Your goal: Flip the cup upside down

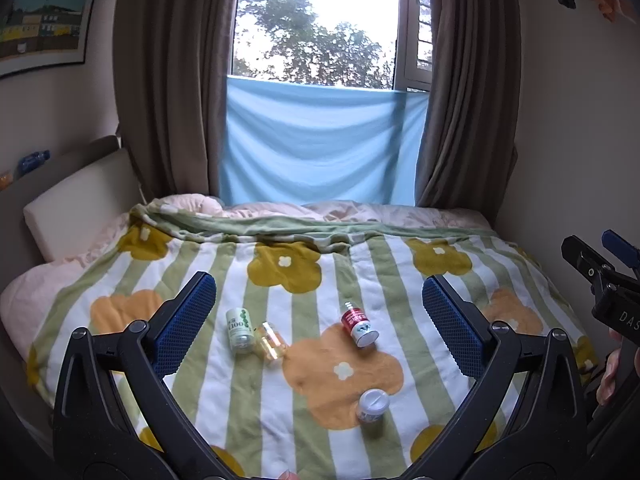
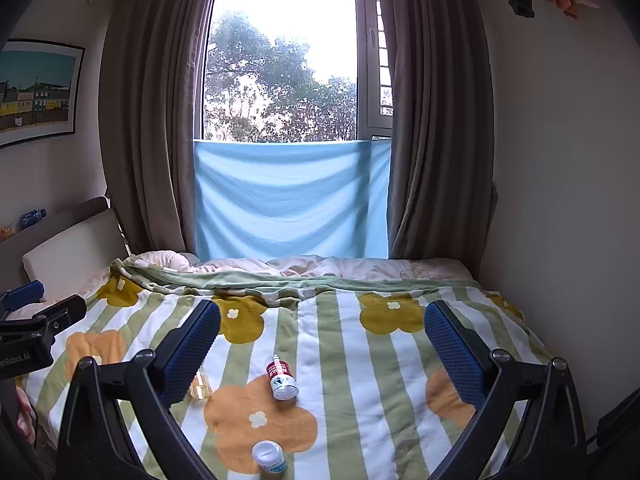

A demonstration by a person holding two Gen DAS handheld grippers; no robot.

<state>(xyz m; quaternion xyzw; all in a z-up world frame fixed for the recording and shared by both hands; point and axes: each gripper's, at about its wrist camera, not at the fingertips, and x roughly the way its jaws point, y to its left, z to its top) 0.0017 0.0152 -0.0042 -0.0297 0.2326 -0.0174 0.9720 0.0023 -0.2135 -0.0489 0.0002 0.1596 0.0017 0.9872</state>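
The cup point(image 1: 272, 340) is small, clear and a bit yellow. It lies on its side on the bed point(image 1: 360, 360), on a white stripe of the blanket point(image 1: 280, 264) with big flowers. In the right wrist view, only part of the cup point(image 2: 201, 387) shows, behind a gripper finger.

A pale green can point(image 1: 239, 330) lies just left of the cup and seems to touch it. A red and white bottle point(image 1: 359, 324) lies on its side to the right of the cup, on an orange flower. A little white jar point(image 1: 373, 405) stands nearer, by the near edge of that same flower.

The left gripper point(image 1: 318, 322) hangs above the bed with its two blue pads wide apart. It holds nothing. The right gripper point(image 2: 322, 348) is wide apart too, and it holds nothing.

At the far side of the bed are brown curtains point(image 1: 172, 80) and a bright window point(image 1: 316, 20) with trees outside. A blue cloth point(image 1: 320, 148) hangs across the low part of the window. A picture point(image 1: 44, 16) hangs on the left wall.
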